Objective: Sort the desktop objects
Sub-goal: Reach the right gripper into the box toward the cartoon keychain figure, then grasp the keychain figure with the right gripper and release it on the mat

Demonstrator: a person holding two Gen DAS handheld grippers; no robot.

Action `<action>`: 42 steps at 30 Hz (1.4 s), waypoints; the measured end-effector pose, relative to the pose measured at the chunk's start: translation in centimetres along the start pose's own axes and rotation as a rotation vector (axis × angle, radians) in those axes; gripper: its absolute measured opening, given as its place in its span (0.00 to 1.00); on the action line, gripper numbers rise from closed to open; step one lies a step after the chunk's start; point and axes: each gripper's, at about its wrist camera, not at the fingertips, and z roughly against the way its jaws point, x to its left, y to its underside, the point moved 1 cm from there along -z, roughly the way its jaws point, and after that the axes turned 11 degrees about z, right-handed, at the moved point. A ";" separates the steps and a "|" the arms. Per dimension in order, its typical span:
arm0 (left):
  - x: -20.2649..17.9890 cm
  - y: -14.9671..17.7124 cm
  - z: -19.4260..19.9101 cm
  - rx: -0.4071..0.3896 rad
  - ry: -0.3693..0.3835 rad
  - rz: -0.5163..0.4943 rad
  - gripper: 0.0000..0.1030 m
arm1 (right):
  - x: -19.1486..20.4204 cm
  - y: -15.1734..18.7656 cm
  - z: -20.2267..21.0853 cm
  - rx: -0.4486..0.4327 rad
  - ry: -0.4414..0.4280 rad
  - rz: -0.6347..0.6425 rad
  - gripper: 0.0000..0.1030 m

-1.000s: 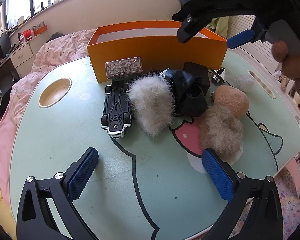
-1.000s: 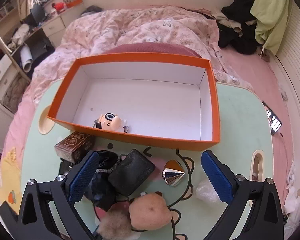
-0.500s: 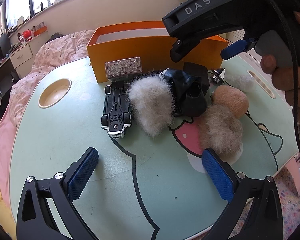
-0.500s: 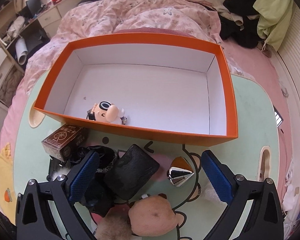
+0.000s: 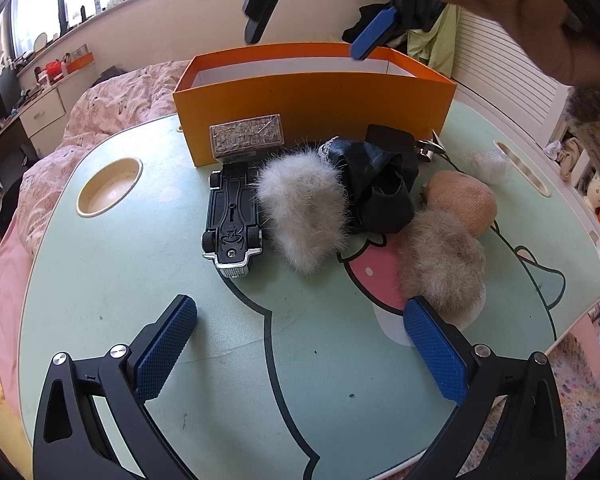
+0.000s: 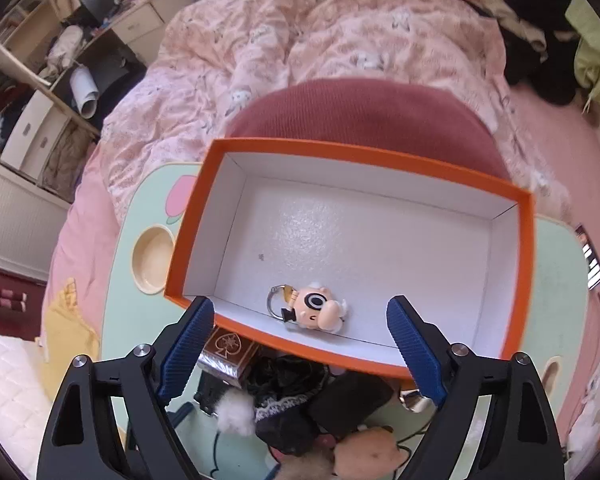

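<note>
Bedroom worktop (image 5: 100, 300): right tool (image 6: 300, 344) has swung over the box (image 6: 526, 240), empty, jaws closing; figure (image 6: 316, 312) already inside. Left tool (image 5: 300, 344) waits wide; car (image 5: 232, 216), pompoms (image 5: 300, 208) remain unsorted.

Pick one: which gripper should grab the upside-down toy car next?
Left. The left gripper hangs low over the table, open and empty, facing the toy car. The right gripper is up over the orange box, empty, jaws closing.
</note>
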 end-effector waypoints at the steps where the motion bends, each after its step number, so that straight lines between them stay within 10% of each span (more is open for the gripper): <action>1: -0.1 0.0 0.0 -0.001 0.001 0.000 1.00 | -0.2 -0.3 -1.0 0.027 -0.027 -0.023 0.80; 10: -0.2 0.0 -0.1 -0.005 0.004 0.001 1.00 | 0.2 -0.7 -6.4 0.175 -0.005 -0.060 0.79; 16: 0.0 -0.2 -0.2 -0.005 0.003 0.004 1.00 | 0.3 -0.6 -6.0 0.170 0.091 -0.039 0.41; 23: 0.0 -0.2 -0.2 -0.006 0.001 0.006 1.00 | -1.0 -0.3 -4.7 0.123 -0.010 -0.085 0.40; 34: -0.1 -0.2 -0.2 -0.006 -0.001 0.008 1.00 | 0.0 4.4 7.5 -0.190 -0.097 0.005 0.40; 42: 0.0 -0.2 -0.2 -0.006 0.000 0.008 1.00 | -2.8 10.7 4.4 -0.159 -0.144 -0.035 0.40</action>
